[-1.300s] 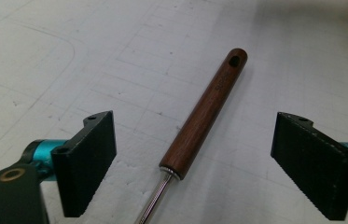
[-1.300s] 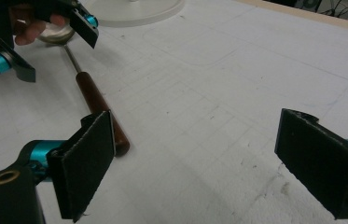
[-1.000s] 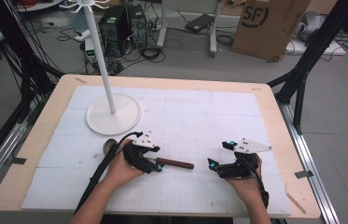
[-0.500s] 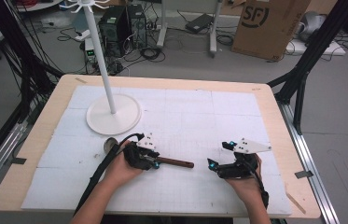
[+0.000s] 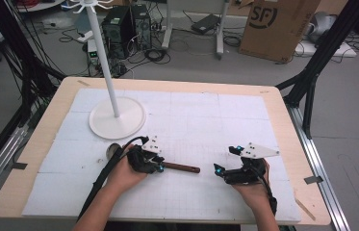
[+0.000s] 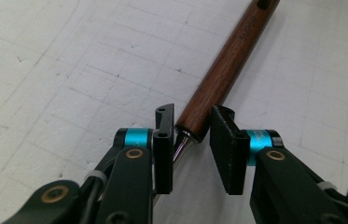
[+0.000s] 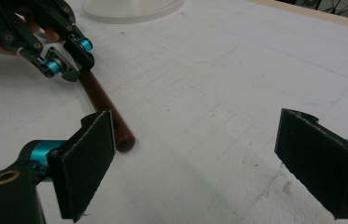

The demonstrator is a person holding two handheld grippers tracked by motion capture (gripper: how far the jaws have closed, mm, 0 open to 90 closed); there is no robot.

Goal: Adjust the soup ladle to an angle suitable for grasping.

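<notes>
Brown wooden-handled utensil (image 5: 181,167): flat on table (image 5: 206,110); left claw (image 6: 191,135) straddles its neck, slightly open; right claw (image 7: 209,163) wide, empty.

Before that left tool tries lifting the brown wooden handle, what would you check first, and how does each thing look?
1. The dark brown wooden handle sits between the left tool jaws: ok.
2. Jaws closed firmly on it: not ok; gaps show on both sides.
3. Handle lying flat on the white gridded mat: ok.
4. Right tool clear of the handle, jaws wide apart: ok.
5. White round-based stand out of the lifting path: ok.
6. What the round metal end behind the hand weighs: cannot tell.
</notes>
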